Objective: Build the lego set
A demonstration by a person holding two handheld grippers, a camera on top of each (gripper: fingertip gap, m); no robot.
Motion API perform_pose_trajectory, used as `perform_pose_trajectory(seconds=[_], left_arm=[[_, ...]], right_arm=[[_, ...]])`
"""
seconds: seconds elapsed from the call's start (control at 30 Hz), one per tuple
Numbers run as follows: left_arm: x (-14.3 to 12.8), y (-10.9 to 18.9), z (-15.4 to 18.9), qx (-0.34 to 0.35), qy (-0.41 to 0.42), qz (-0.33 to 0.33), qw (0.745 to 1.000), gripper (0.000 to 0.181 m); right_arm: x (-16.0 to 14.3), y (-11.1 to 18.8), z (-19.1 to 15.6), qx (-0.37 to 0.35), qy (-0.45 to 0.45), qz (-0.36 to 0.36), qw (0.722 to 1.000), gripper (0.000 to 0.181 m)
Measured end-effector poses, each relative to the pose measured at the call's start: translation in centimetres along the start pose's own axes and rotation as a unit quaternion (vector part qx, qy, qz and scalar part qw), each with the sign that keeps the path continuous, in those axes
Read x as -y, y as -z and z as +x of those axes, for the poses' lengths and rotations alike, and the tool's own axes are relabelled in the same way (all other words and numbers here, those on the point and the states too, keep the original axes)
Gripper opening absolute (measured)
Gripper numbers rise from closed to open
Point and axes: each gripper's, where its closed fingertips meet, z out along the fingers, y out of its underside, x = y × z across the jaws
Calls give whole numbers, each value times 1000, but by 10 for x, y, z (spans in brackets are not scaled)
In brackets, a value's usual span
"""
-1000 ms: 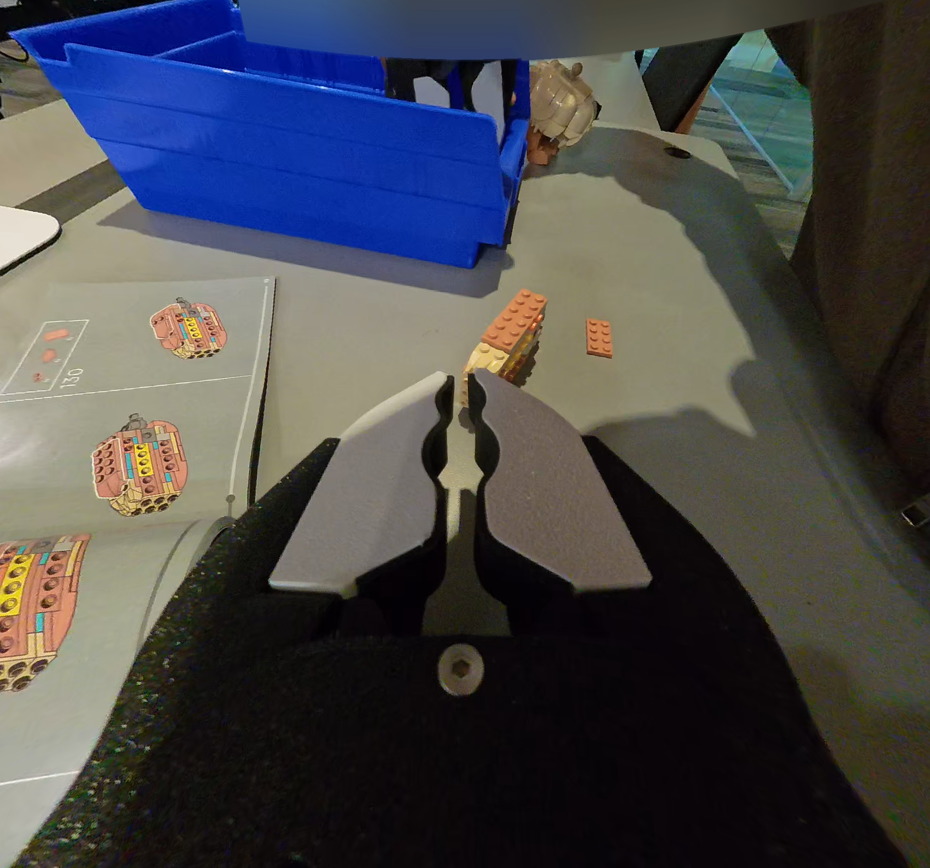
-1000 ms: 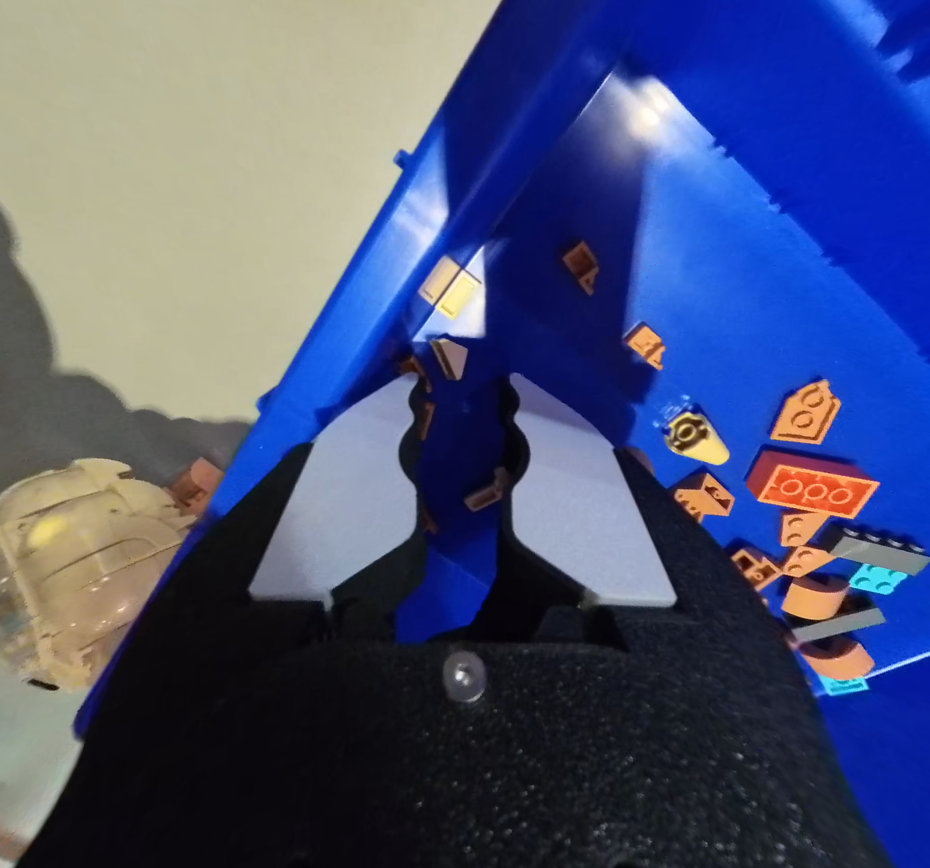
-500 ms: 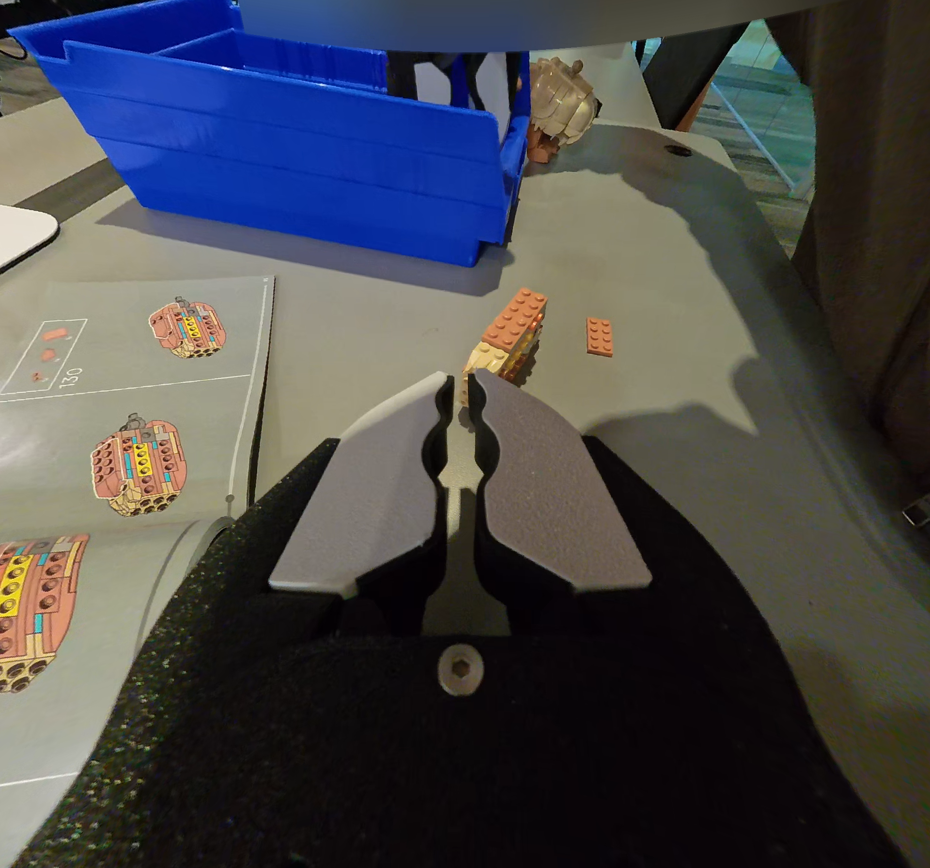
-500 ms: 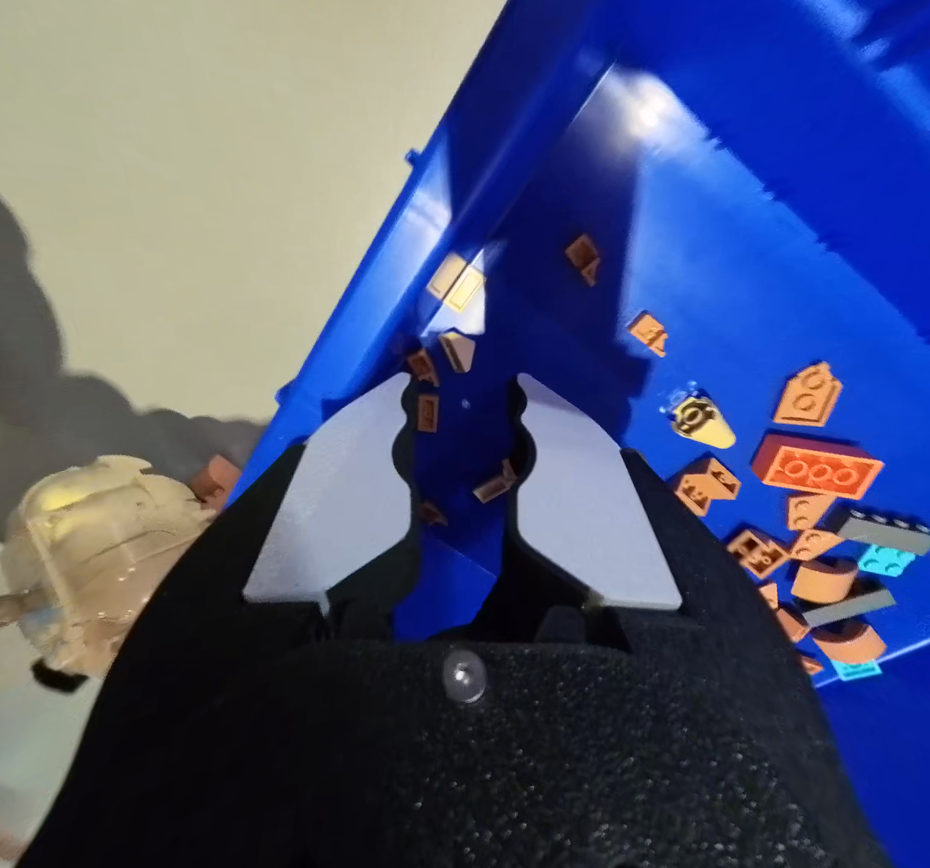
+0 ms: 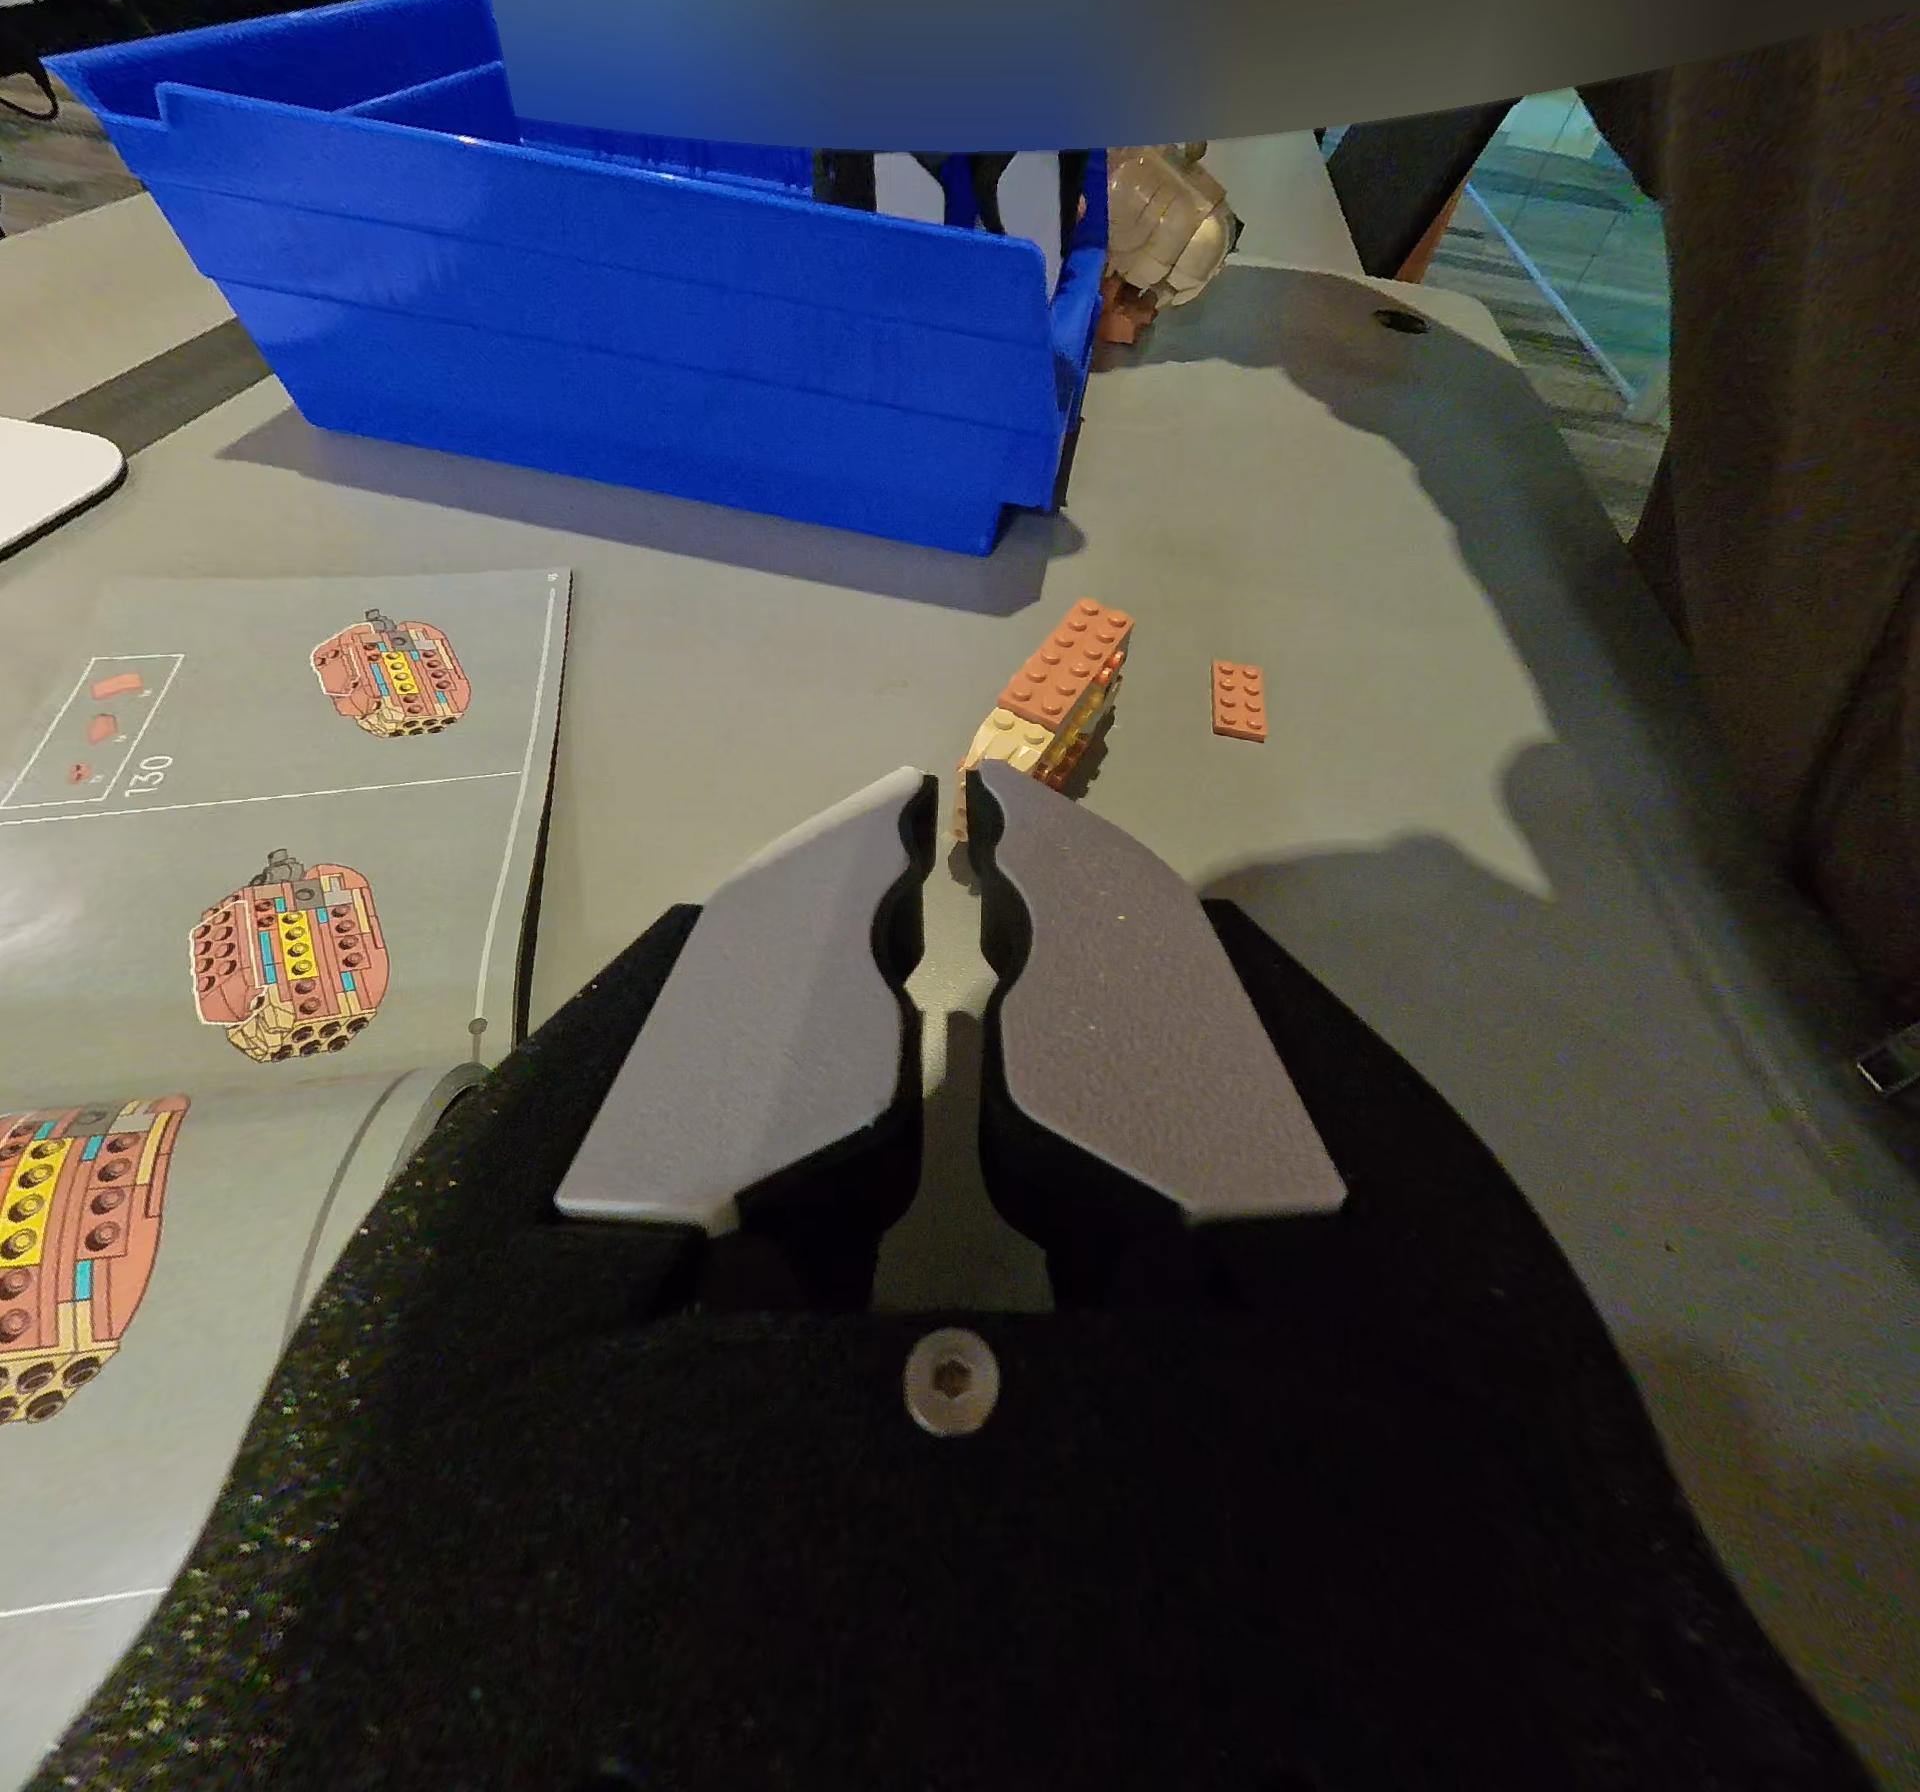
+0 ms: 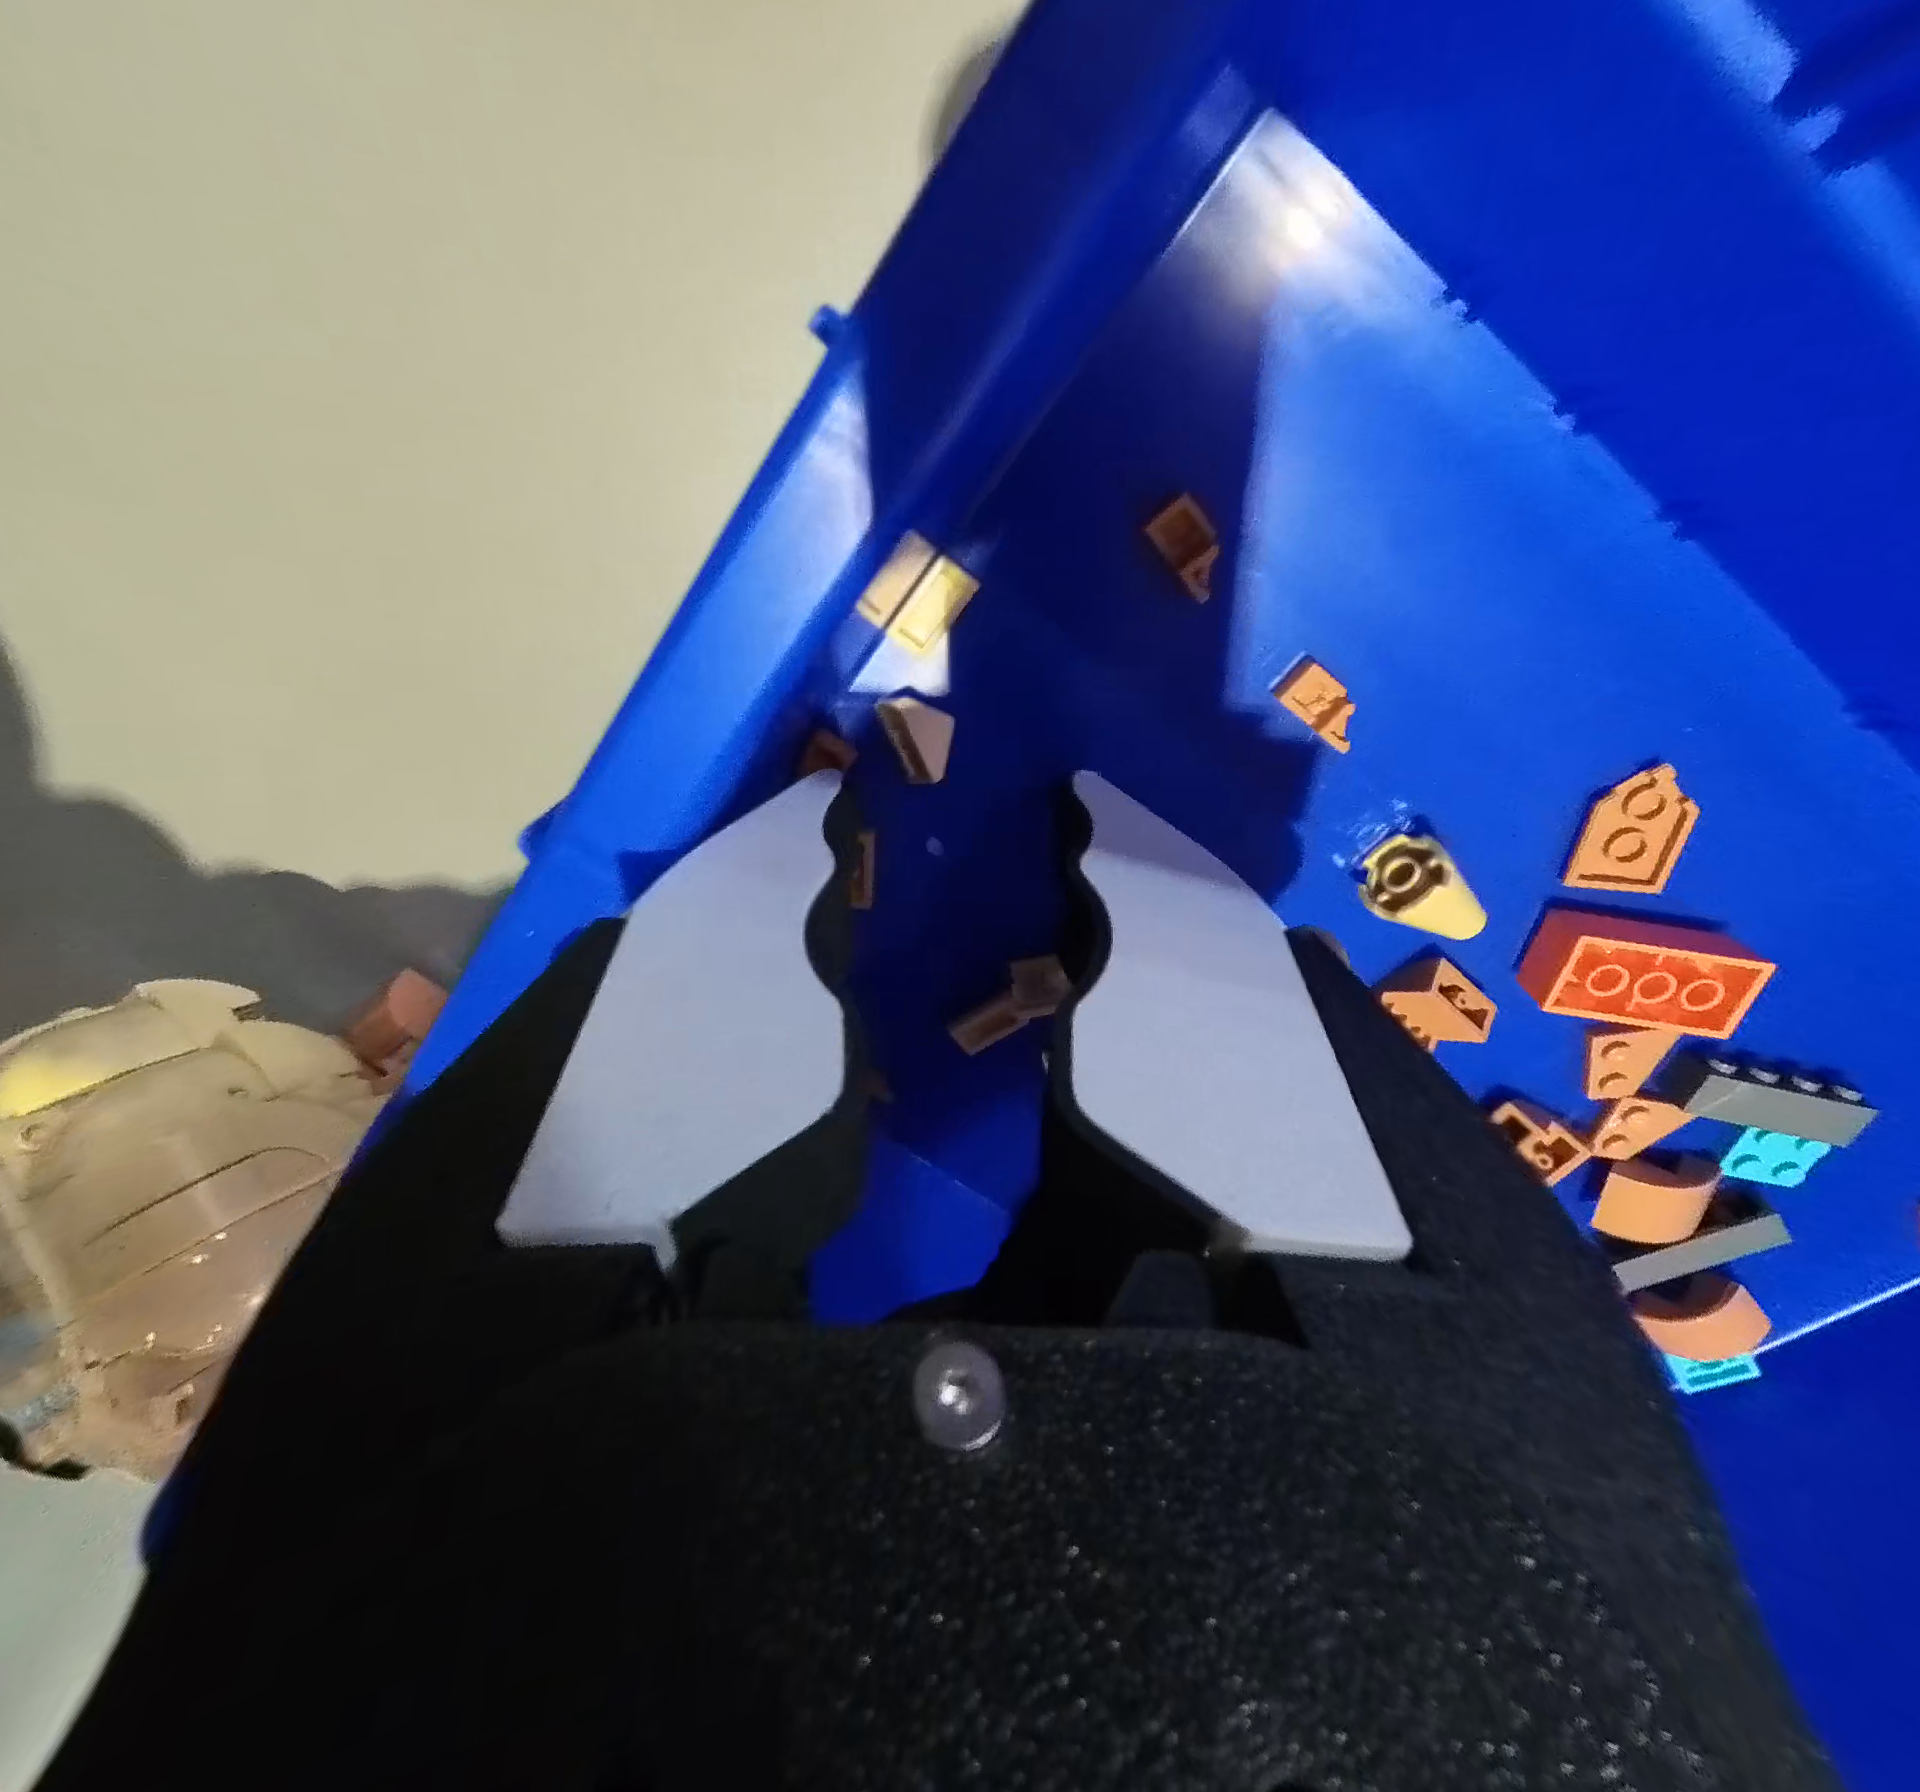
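My left gripper (image 5: 954, 788) is shut and empty, low over the grey table just short of a small brown and tan brick assembly (image 5: 1058, 698). A flat brown plate (image 5: 1238, 699) lies to its right. My right gripper (image 6: 954, 786) is open and empty, reaching into the blue bin (image 6: 1455, 547) over its near corner. A small brown piece (image 6: 1010, 1004) lies on the bin floor between its fingers. Several loose brown, tan, grey and teal bricks (image 6: 1642, 984) lie in the bin to the right. The bin also shows in the left wrist view (image 5: 644, 360).
An open instruction booklet (image 5: 260, 869) lies left of my left gripper. A tan built model (image 6: 156, 1202) stands outside the bin's corner, also in the left wrist view (image 5: 1169, 220). A person in dark clothes (image 5: 1797, 495) stands at the table's right edge. My right fingertips sit around 30 cm from my left ones. The flat brown plate (image 5: 1238, 699) is about 15 cm from my left fingertips and 20 cm from my right.
My right gripper has opened wider and pushed a little further into the bin. My left gripper has stayed shut and nearly still.
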Motion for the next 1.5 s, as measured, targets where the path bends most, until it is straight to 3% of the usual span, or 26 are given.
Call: perform_pose_trajectory(seconds=[0.43,0.7,0.93,1.1,1.33,1.5], left_arm=[[0,0,-1,-1,5,2,1000,5],[0,0,-1,-1,6,1,1000,5],[0,0,-1,-1,7,0,1000,5],[0,0,-1,-4,10,2,1000,5],[0,0,-2,-5,16,0,1000,5],[-4,-3,0,-2,2,-16,1000,5]], right_arm=[[4,-1,-4,9,23,11,1000,42],[2,-1,4,-40,24,-1,999,44],[9,6,0,-13,11,29,999,48],[2,3,-4,-27,82,0,996,52],[4,17,-28,-24,202,-9,979,29],[9,14,-30,-13,268,-4,963,24]])
